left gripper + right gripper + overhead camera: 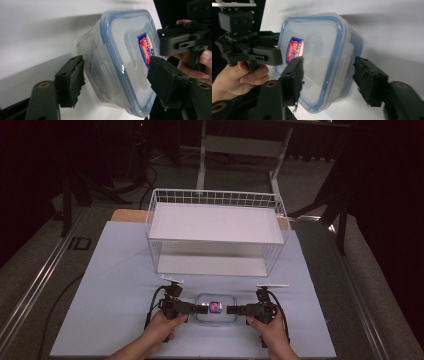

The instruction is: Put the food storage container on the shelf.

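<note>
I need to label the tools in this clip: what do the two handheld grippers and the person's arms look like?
Both the left gripper and the right gripper are black, with two blocky jaws faced in worn dark pads. A black cable loops from each, and a pale flat plate sits on top. The forearms are bare, no sleeves.

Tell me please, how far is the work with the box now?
Done: both grippers are down at the box, the left gripper at its left end and the right gripper at its right end. In hand: each gripper's jaws straddle an end of the box, one over the lid and one at the side; no firm grip visible yet. Left: gripping and lifting it, perhaps into the empty basket behind.
</note>
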Available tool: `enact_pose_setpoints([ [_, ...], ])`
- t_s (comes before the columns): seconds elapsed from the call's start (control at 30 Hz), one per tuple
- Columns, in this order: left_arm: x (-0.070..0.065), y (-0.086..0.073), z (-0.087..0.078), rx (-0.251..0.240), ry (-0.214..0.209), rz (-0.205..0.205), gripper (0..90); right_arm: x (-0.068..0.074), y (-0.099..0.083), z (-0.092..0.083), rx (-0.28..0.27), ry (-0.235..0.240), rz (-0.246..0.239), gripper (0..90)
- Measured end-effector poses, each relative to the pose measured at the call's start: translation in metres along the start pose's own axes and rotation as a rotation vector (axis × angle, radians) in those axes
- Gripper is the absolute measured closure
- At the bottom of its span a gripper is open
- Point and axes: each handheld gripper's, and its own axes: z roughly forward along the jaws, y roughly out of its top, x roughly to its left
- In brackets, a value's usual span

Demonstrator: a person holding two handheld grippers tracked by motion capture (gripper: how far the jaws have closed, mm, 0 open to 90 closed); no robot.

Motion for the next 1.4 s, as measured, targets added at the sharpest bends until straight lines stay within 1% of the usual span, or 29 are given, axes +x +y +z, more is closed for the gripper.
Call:
enact_pose_setpoints([
  [0.07,0.0,0.0,0.0,0.003,0.0,-0.007,33.9,-0.003,0.0,0.0,0.002,0.021,0.028,45.2],
  [0.13,-0.001,0.0,0.0,0.003,0.008,-0.01,34.4,-0.003,0.0,0.001,0.003,0.021,0.028,45.2],
  [0.23,-0.004,0.0,-0.001,0.005,0.017,-0.011,36.8,-0.001,-0.001,0.001,-0.001,0.008,0.031,45.1],
  [0.27,-0.005,0.001,-0.003,0.0,0.026,-0.006,38.8,-0.001,-0.001,0.0,0.0,0.007,0.032,45.1],
  [0.3,-0.005,0.001,-0.003,0.0,0.026,-0.006,43.4,-0.001,-0.001,0.0,0.0,0.007,0.032,45.1],
  [0.33,-0.009,-0.001,-0.006,-0.013,0.038,0.02,43.4,0.0,-0.002,0.0,-0.001,0.003,0.029,45.1],
  [0.37,-0.009,-0.002,-0.006,-0.021,0.039,0.024,45.0,0.002,-0.004,0.0,-0.014,-0.006,0.022,45.2],
  [0.43,-0.009,-0.004,-0.006,-0.032,0.04,0.023,45.2,0.002,-0.007,0.0,-0.031,-0.007,0.012,45.3],
  [0.5,-0.01,-0.004,-0.006,-0.03,0.047,0.03,45.1,0.003,-0.009,-0.001,-0.044,-0.01,0.006,45.3],
  [0.67,-0.017,-0.005,-0.007,-0.028,0.075,0.047,45.6,0.006,-0.012,-0.002,-0.053,-0.025,-0.029,45.4],
  [0.7,-0.017,-0.005,-0.007,-0.028,0.075,0.047,46.1,0.006,-0.012,-0.002,-0.053,-0.025,-0.029,45.4],
  [0.73,-0.02,-0.006,-0.009,-0.03,0.088,0.055,46.1,0.007,-0.013,-0.002,-0.055,-0.027,-0.036,45.4],
  [0.8,-0.022,-0.008,-0.01,-0.035,0.097,0.066,47.0,0.01,-0.014,-0.002,-0.063,-0.036,-0.07,45.5],
  [0.87,-0.025,-0.01,-0.011,-0.04,0.103,0.068,47.9,0.01,-0.015,-0.003,-0.065,-0.032,-0.085,45.8],
  [0.93,-0.026,-0.011,-0.012,-0.045,0.111,0.073,48.1,0.013,-0.016,-0.003,-0.072,-0.042,-0.109,45.9],
  [0.97,-0.027,-0.012,-0.012,-0.05,0.117,0.068,48.2,0.014,-0.016,-0.004,-0.074,-0.041,-0.112,45.9],
  [1.0,-0.028,-0.012,-0.013,-0.057,0.122,0.069,48.5,0.016,-0.016,-0.004,-0.079,-0.051,-0.137,46.1],
  [1.03,-0.029,-0.013,-0.013,-0.067,0.125,0.073,48.5,0.016,-0.016,-0.004,-0.079,-0.051,-0.137,46.1],
  [1.07,-0.031,-0.013,-0.014,-0.077,0.14,0.09,49.1,0.017,-0.015,-0.004,-0.077,-0.051,-0.136,46.3],
  [1.1,-0.033,-0.012,-0.015,-0.082,0.152,0.101,49.1,0.018,-0.015,-0.004,-0.081,-0.052,-0.147,46.4],
  [1.13,-0.033,-0.011,-0.016,-0.085,0.152,0.101,49.0,0.018,-0.014,-0.003,-0.082,-0.051,-0.154,46.4],
  [1.17,-0.033,-0.009,-0.017,-0.088,0.154,0.101,49.1,0.018,-0.013,-0.004,-0.084,-0.045,-0.149,46.4],
  [1.23,-0.033,-0.006,-0.019,-0.092,0.15,0.101,49.1,0.021,-0.009,-0.004,-0.097,-0.05,-0.167,46.4],
  [1.33,-0.034,0.001,-0.023,-0.119,0.15,0.112,49.1,0.027,-0.001,-0.007,-0.124,-0.06,-0.195,46.6],
  [1.4,-0.036,0.01,-0.027,-0.141,0.153,0.127,49.1,0.032,0.006,-0.009,-0.141,-0.065,-0.21,46.5],
])
